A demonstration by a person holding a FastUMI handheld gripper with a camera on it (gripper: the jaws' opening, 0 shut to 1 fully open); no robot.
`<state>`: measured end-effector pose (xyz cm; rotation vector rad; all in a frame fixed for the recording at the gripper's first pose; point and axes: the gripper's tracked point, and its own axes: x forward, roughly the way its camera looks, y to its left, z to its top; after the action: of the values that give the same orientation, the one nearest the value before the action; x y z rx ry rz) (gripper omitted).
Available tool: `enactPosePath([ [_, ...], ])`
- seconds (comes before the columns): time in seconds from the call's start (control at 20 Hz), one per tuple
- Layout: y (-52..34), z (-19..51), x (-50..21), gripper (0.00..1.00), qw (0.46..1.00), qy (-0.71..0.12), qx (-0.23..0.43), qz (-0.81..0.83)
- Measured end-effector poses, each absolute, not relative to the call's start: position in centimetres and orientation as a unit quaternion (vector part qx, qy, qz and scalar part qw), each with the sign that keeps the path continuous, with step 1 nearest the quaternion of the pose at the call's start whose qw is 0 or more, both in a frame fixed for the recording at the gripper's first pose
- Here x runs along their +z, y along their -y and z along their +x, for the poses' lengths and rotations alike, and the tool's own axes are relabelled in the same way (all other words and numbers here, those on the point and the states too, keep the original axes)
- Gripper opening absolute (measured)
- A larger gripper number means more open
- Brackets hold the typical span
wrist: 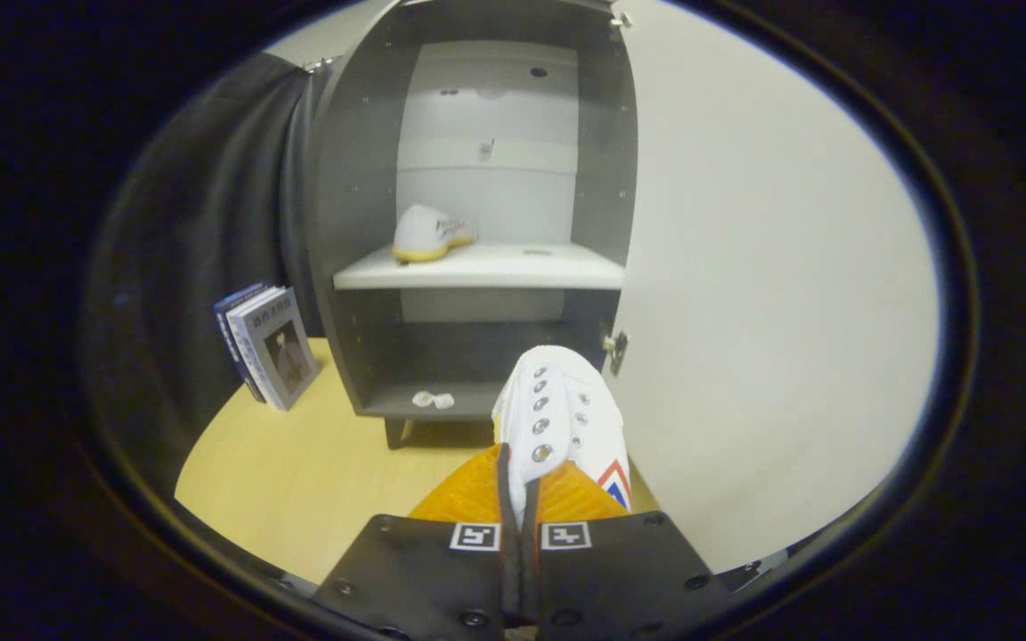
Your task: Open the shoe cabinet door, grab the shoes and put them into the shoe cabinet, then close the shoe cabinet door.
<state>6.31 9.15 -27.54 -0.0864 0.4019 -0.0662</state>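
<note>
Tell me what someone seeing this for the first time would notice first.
First, the white shoe pinched between the fingers of the gripper, held up in front of the open shoe cabinet. Next, a second white shoe already sitting on the cabinet's middle shelf, and the pale door swung wide open to the right. A few books lean beside the cabinet's left wall.

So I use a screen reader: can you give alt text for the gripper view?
The hand-held gripper is shut on a white shoe, held before the open shoe cabinet. Another shoe sits on its middle shelf; books lean beside it.
</note>
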Motion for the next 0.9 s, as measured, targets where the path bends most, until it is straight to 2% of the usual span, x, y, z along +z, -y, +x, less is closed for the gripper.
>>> enactPosePath([
  [0.15, -9.6, 10.0, -22.2, 0.02, 0.984, -0.168, -0.025, -0.059],
  [0.45, -10.3, 22.0, -17.2, 0.02, 0.986, -0.146, 0.009, -0.077],
  [0.65, -9.9, 31.1, -16.2, 0.03, 0.985, -0.149, 0.022, -0.081],
  [0.9, -8.3, 39.7, -19.6, 0.02, 0.977, -0.198, 0.024, -0.070],
])
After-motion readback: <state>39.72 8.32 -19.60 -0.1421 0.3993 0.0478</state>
